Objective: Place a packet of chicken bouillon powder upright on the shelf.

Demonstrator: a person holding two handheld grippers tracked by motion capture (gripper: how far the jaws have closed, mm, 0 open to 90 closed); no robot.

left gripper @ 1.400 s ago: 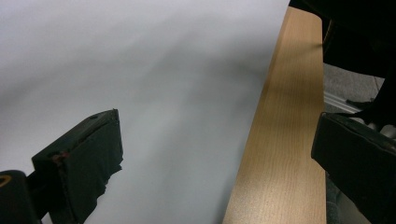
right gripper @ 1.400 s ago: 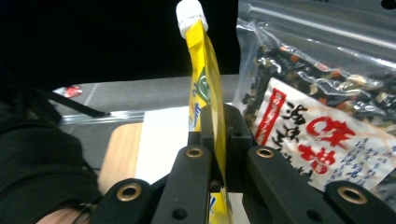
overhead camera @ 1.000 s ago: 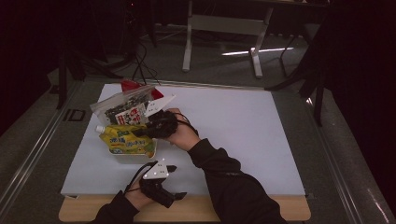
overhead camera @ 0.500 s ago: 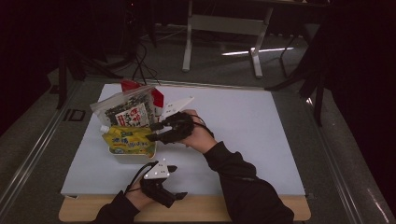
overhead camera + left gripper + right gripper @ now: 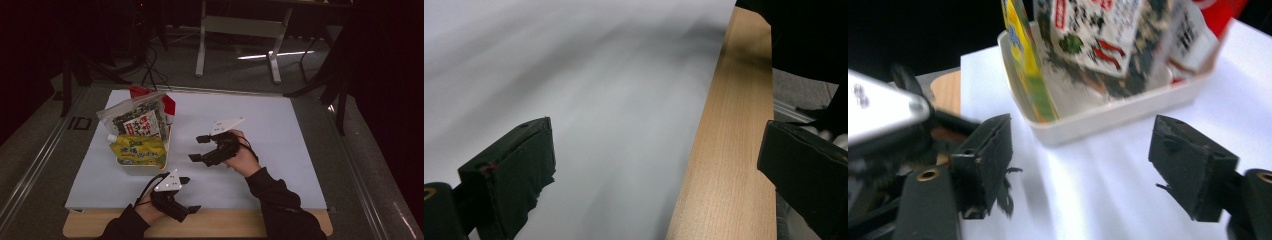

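Just ahead of the right hand-held gripper [image 5: 1083, 170], the white tray [image 5: 1108, 117] already holds the seaweed bag [image 5: 1098, 35] and yellow pouch [image 5: 1023, 55]. Its jaws have just been opening, nothing between them. Left hand-held gripper [image 5: 649, 170] idles open too, so packing looks mostly done.

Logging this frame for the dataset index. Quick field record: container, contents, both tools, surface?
container: white tray at the left of the white sheet
contents: yellow pouch in front, clear seaweed bag behind it, red pack at the back, all leaning upright
right tool: open, nothing between the jaws, which have just been opening; apart from the tray, to its right
left tool: open, empty, at the wooden table edge
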